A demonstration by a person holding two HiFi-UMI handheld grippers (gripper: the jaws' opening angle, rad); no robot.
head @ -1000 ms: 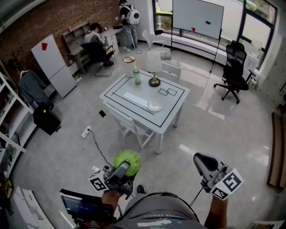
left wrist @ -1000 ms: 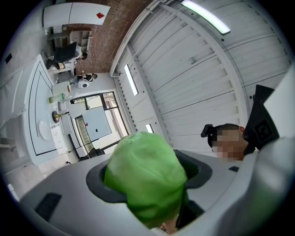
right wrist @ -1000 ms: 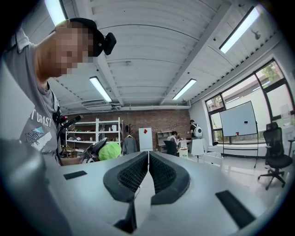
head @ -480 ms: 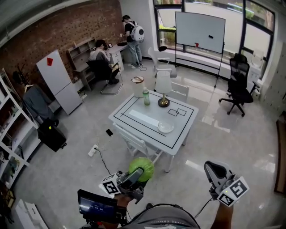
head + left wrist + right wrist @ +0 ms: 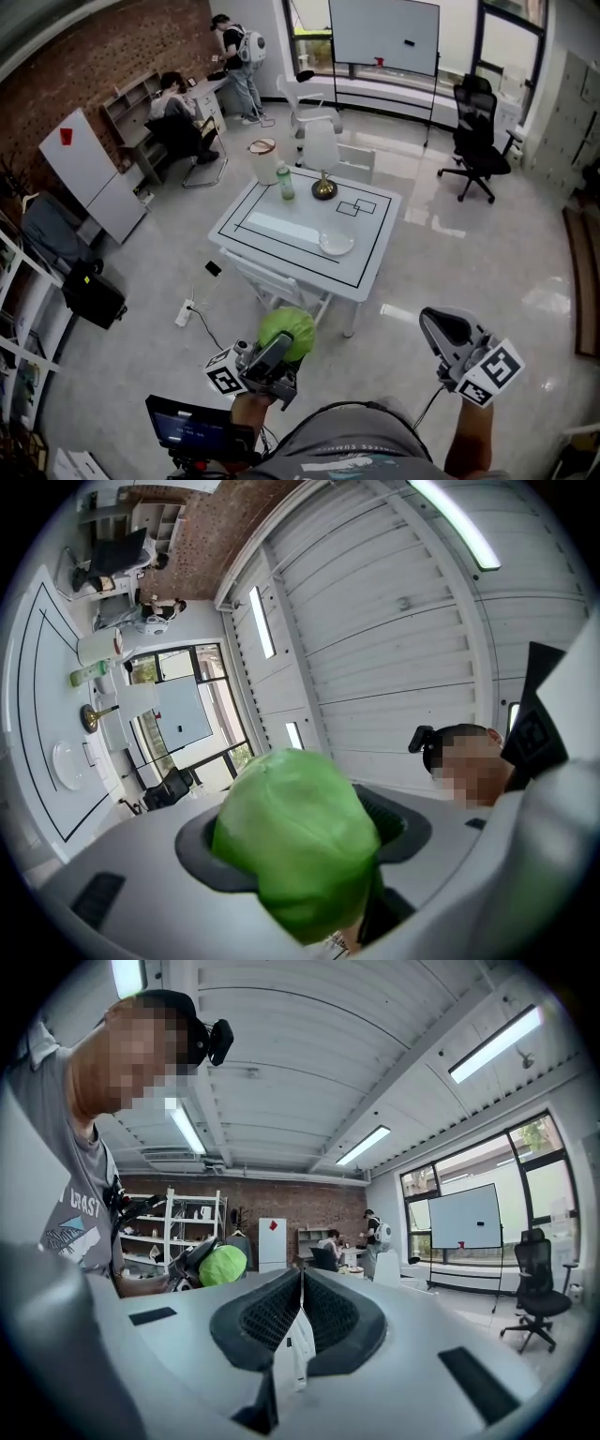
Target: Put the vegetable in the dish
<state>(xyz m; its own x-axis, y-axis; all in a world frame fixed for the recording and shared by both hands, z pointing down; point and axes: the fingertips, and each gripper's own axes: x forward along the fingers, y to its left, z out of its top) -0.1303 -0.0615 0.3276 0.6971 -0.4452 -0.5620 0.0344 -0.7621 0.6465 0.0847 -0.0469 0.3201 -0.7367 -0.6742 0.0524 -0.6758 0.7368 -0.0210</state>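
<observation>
Vegetable (image 5: pixel 287 334) gripped in the left tool (image 5: pixel 278 345), well apart from the dish (image 5: pixel 337 244).
The round green vegetable sat clamped between the left tool's jaws at the lower centre-left of the head view, over the floor (image 5: pixel 131 309) and short of the white bench (image 5: pixel 281 228). The dish lay on the bench's near right part, around the middle of the frame. The right tool (image 5: pixel 441 326), at lower right, had its jaws pressed together with nothing between them.
</observation>
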